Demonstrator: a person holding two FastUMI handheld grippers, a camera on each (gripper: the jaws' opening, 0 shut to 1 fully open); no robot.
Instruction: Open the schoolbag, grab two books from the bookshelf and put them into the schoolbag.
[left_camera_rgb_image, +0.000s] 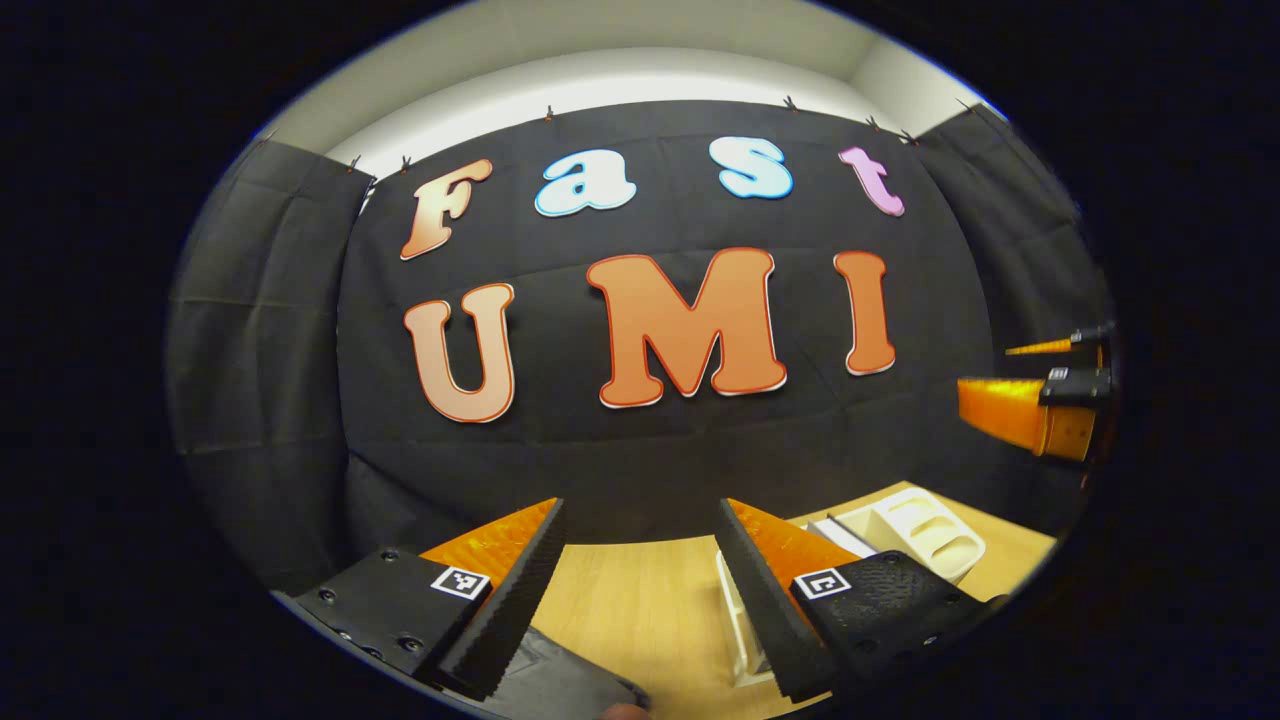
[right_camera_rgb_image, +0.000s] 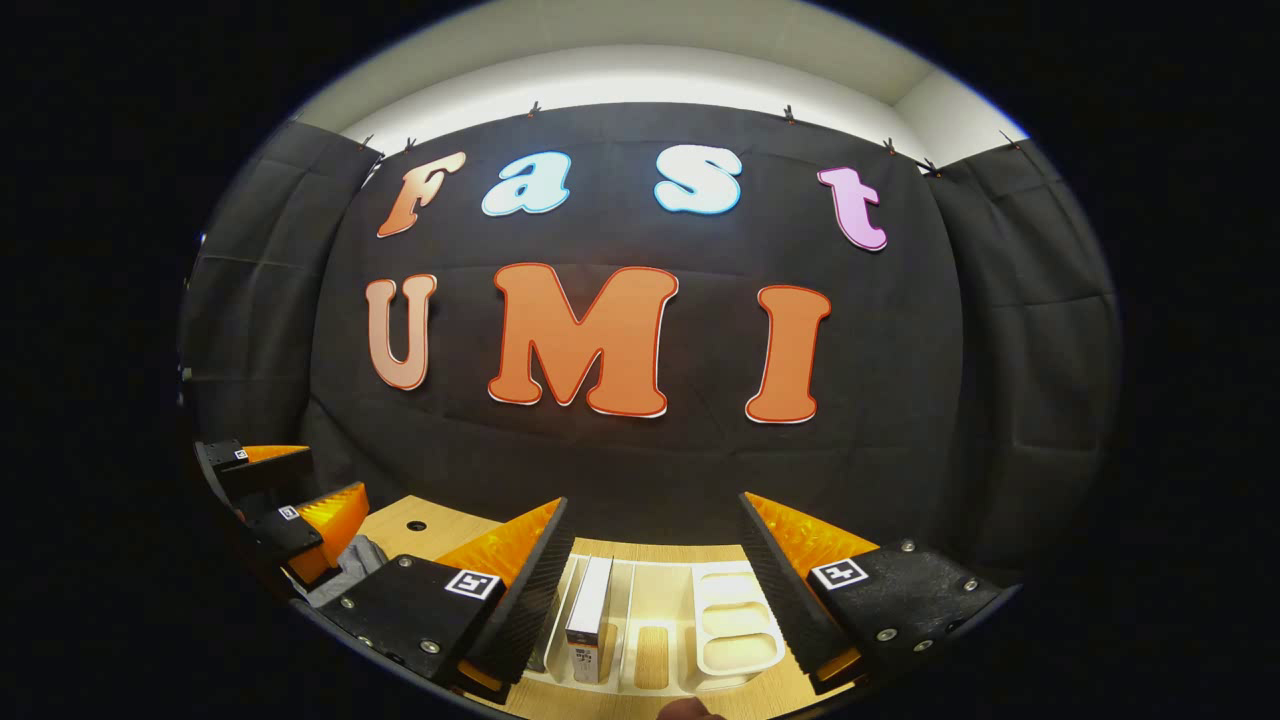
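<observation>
My left gripper (left_camera_rgb_image: 640, 505) is open over the wooden table (left_camera_rgb_image: 640, 600), with nothing between its fingers. A dark grey corner of the schoolbag (left_camera_rgb_image: 560, 685) lies just under them at the bottom edge. The white bookshelf (left_camera_rgb_image: 920, 530) lies to the right on the table. My right gripper (right_camera_rgb_image: 653, 500) is open too, held above the bookshelf (right_camera_rgb_image: 735, 620). A white-spined book (right_camera_rgb_image: 590, 605) stands upright in the shelf's left slot. Each gripper shows in the other's view: the right one (left_camera_rgb_image: 985, 372) at the far right, the left one (right_camera_rgb_image: 335, 472) at the far left above the grey bag (right_camera_rgb_image: 350, 565).
The black cloth wall closes off the back and both sides just past the table's far edge. A small round hole (right_camera_rgb_image: 416, 524) sits in the tabletop near the back left. Bare wood lies between the bag and the shelf.
</observation>
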